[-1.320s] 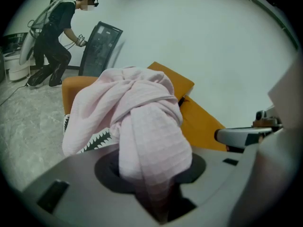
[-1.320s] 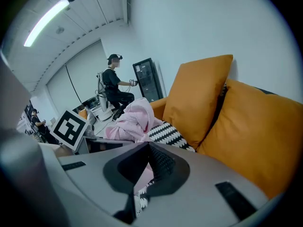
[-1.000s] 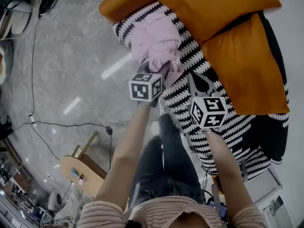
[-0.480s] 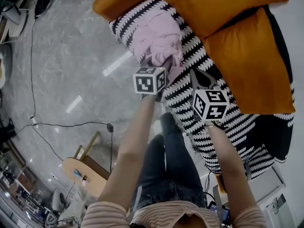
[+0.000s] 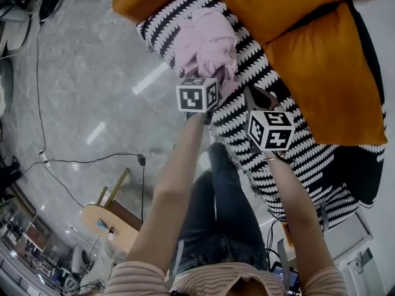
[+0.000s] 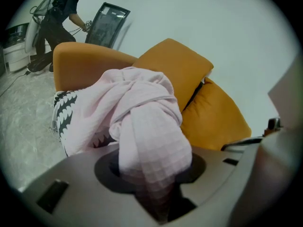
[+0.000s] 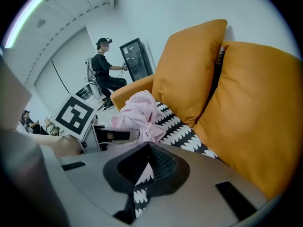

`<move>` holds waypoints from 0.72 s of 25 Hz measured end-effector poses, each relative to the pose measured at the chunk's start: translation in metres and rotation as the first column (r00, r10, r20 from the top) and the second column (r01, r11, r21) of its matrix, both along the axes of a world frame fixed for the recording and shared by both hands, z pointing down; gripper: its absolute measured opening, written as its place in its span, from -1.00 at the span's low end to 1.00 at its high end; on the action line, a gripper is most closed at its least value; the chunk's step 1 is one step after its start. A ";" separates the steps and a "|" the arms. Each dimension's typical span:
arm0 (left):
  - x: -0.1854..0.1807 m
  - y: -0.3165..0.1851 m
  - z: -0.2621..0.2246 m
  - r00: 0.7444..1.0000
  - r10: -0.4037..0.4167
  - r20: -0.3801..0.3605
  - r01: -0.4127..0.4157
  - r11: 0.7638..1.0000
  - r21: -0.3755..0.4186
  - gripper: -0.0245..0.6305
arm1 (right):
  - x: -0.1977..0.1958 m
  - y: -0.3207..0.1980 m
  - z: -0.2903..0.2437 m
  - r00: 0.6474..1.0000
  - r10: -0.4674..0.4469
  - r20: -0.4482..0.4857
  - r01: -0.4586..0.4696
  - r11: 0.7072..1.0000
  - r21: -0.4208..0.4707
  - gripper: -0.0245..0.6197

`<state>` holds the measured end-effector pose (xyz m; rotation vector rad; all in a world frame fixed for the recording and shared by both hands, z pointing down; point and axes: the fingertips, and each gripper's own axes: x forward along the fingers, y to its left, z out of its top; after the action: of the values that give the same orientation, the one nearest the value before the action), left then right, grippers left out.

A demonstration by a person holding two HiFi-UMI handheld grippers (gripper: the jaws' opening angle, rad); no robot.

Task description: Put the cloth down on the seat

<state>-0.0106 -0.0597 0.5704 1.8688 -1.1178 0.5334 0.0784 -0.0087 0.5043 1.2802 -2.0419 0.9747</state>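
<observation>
A pink cloth (image 5: 210, 42) lies bunched on the black-and-white patterned seat (image 5: 290, 159) of an orange sofa. My left gripper (image 5: 208, 79) is at the cloth's near edge. In the left gripper view the waffle-textured pink cloth (image 6: 147, 126) runs down between the jaws of the left gripper (image 6: 156, 186), which is shut on it. My right gripper (image 5: 254, 96) is to the right over the seat. Its tips (image 7: 149, 148) are closed together, and a tail of the pink cloth (image 7: 142, 112) runs into them.
Two orange cushions (image 5: 321, 73) (image 5: 271, 5) lean along the sofa back, and an orange armrest (image 5: 142, 2) closes the far end. On the marble floor to the left are a cable (image 5: 92, 160) and a wooden stool (image 5: 105, 217). A person (image 7: 105, 70) stands in the background.
Both grippers have come down toward the seat with the cloth. The bundle now rests more on the patterned seat. Neither gripper's jaws have changed.
</observation>
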 end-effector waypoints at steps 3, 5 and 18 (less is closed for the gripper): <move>-0.002 0.005 0.010 1.000 0.003 0.004 -0.003 1.000 -0.013 -0.37 | -0.005 0.001 0.009 1.000 0.002 -0.003 -0.002 1.000 -0.012 -0.90; -0.005 0.010 0.020 1.000 0.006 0.008 -0.006 1.000 -0.023 -0.37 | -0.010 0.002 0.018 1.000 0.002 -0.007 -0.002 1.000 -0.021 -0.90; 0.019 0.005 0.040 0.999 0.036 0.041 -0.034 0.998 -0.060 -0.33 | 0.003 -0.004 0.034 1.000 0.022 0.004 -0.022 0.998 -0.057 -0.90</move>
<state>0.0082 -0.0550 0.6104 1.8360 -1.0867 0.6214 0.0816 -0.0127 0.5379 1.2739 -1.9929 1.0396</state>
